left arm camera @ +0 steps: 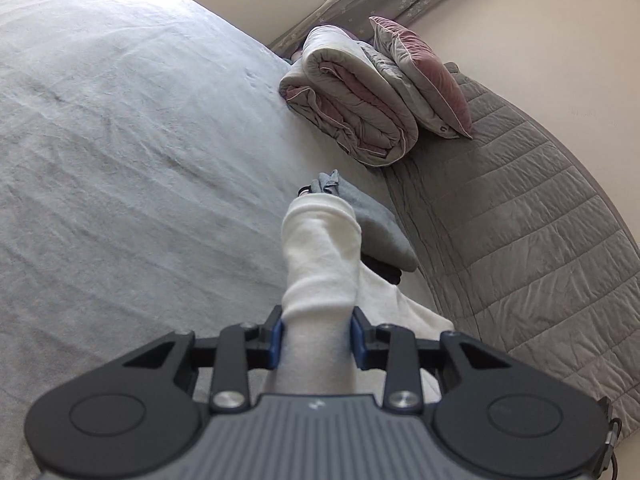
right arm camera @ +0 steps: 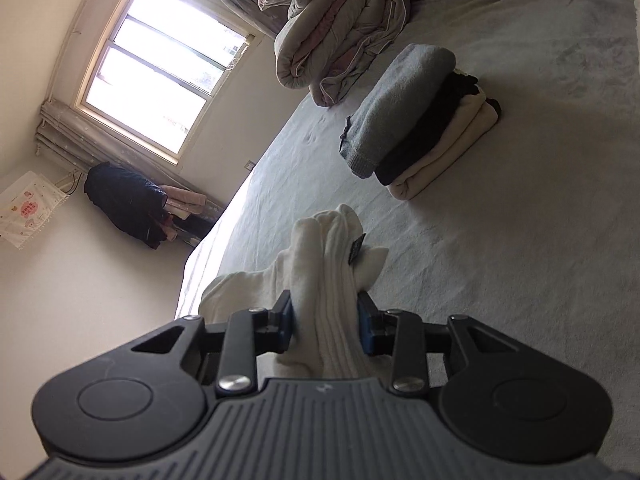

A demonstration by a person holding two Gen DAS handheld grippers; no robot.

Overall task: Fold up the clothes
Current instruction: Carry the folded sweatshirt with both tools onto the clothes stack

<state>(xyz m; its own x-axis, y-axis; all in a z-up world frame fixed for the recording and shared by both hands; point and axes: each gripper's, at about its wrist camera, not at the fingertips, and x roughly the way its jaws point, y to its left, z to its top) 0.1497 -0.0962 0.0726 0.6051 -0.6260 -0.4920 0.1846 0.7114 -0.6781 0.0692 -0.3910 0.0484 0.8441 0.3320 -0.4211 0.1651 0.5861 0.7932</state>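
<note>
White garment (left arm camera: 320,256) is pinched by both tools, bunched and lifted off the bed (left arm camera: 120,140). Left gripper (left arm camera: 317,338) clamps a rolled section between its blue pads (left arm camera: 276,342); right gripper (right arm camera: 326,322) clamps a ribbed section with a dark tag (right arm camera: 357,249) showing. Folded stack (right arm camera: 420,120) of 3 items, grey on black on cream, sits on the bed near the headboard edge, just beside the rolled duvet (right arm camera: 340,28). Pink pillow (left arm camera: 424,76) leans on the duvet against the quilted headboard (left arm camera: 520,208).
</note>
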